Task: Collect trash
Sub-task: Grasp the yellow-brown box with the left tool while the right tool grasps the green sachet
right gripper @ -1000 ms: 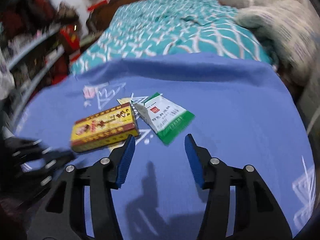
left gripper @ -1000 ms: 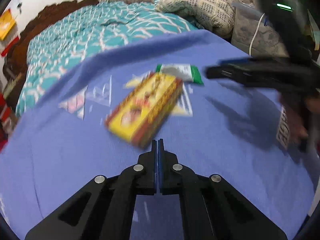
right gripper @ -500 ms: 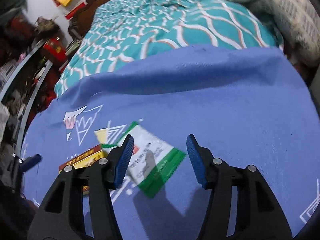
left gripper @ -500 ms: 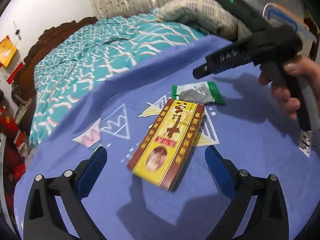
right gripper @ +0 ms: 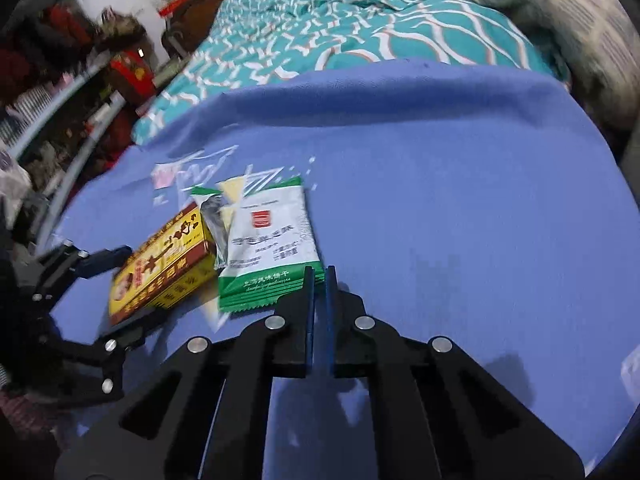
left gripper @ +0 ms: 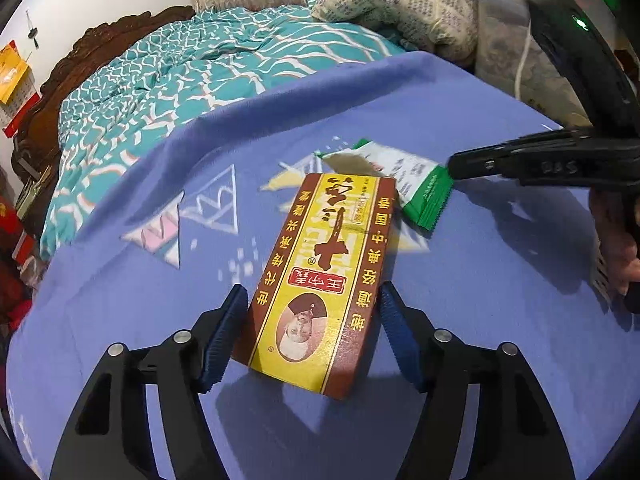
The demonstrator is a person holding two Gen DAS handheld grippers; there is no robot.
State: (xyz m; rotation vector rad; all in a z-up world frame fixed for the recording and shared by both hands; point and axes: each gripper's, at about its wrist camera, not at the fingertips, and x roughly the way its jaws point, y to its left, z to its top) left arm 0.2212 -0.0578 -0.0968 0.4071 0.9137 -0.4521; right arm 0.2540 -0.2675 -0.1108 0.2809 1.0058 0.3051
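Leftward, on the blue cloth (left gripper: pixel 120 320), left gripper (left gripper: pixel 310 322) straddles the near end of the yellow-and-maroon cardboard box (left gripper: pixel 324 276), jaws just closing, pads not visibly touching. At its two o'clock, white-and-green foil wrapper (right gripper: pixel 268 248); right gripper (right gripper: pixel 317 280) pinches its green edge.

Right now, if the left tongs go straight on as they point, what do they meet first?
The yellow and brown box: it already lies between the open left tongs, so further travel likely seats it deeper; beyond lies the green and white wrapper.

Blue printed cloth (left gripper: pixel 460 300); on it a yellow-brown box (left gripper: pixel 324 276) beside a green-white wrapper (left gripper: pixel 404 180)
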